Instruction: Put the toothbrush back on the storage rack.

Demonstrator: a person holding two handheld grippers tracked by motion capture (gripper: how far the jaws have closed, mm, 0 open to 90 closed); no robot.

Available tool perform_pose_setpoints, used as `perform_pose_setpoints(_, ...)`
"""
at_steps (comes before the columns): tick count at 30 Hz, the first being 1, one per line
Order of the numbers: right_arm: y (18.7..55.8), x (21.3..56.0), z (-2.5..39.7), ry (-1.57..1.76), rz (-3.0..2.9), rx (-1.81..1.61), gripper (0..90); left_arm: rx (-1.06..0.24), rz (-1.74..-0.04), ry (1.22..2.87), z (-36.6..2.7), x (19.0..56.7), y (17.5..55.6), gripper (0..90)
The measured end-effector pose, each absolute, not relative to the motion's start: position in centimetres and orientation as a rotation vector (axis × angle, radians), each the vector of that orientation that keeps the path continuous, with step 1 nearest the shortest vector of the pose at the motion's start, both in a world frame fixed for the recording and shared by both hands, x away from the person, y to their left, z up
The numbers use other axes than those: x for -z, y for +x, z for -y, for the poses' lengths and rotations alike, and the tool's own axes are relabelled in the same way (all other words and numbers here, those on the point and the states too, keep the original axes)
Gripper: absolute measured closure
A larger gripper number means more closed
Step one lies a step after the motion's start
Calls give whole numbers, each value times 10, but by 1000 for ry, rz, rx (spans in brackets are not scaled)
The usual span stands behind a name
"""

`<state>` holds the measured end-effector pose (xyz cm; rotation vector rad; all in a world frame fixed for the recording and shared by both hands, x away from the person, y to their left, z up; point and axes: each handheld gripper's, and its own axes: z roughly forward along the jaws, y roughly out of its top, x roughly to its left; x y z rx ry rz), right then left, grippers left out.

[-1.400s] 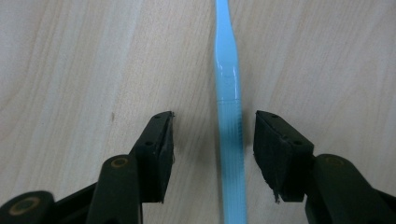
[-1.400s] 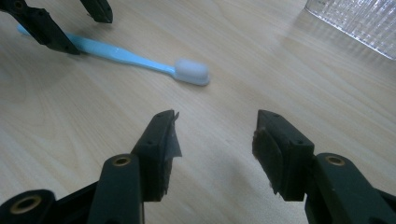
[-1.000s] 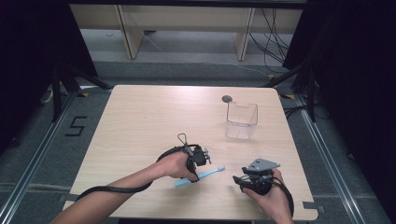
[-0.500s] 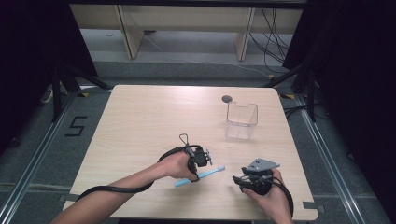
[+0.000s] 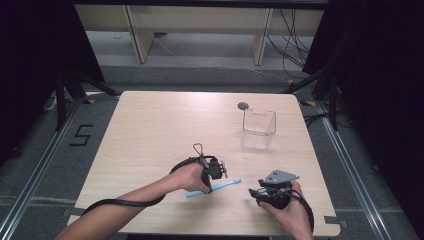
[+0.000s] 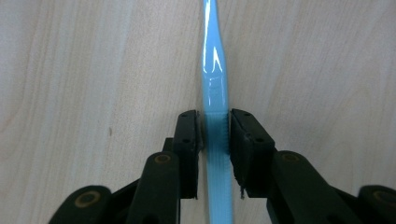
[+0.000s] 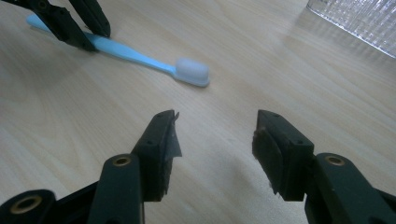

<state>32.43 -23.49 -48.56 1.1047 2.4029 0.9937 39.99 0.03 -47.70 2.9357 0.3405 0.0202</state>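
A light blue toothbrush (image 5: 222,185) with a white head lies on the wooden table (image 5: 150,130) near the front edge. In the left gripper view my left gripper (image 6: 215,129) is shut on the toothbrush (image 6: 215,70), its pads pressing both sides of the handle. From above, the left gripper (image 5: 207,188) points down at the handle. My right gripper (image 7: 217,126) stands open just above the table with nothing between its fingers; the brush head (image 7: 192,72) lies a little ahead of it. In the high view the right gripper (image 5: 254,192) sits to the right of the brush.
A clear ribbed plastic container (image 5: 258,129) stands at the back right of the table, its corner showing in the right gripper view (image 7: 359,18). A small grey round object (image 5: 242,105) lies just behind it. Dark frame posts and cables surround the table.
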Motion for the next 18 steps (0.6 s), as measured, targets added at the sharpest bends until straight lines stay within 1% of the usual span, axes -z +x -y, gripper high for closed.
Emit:
perform_pose_setpoints(4,324,485,235,1123,-2409,-997,490,-25,-322,2947,1,477,400,771)
perform_pose_setpoints(18,324,486,236,1120,-2409,-990,490,-32,-328,2940,0,477,399,781)
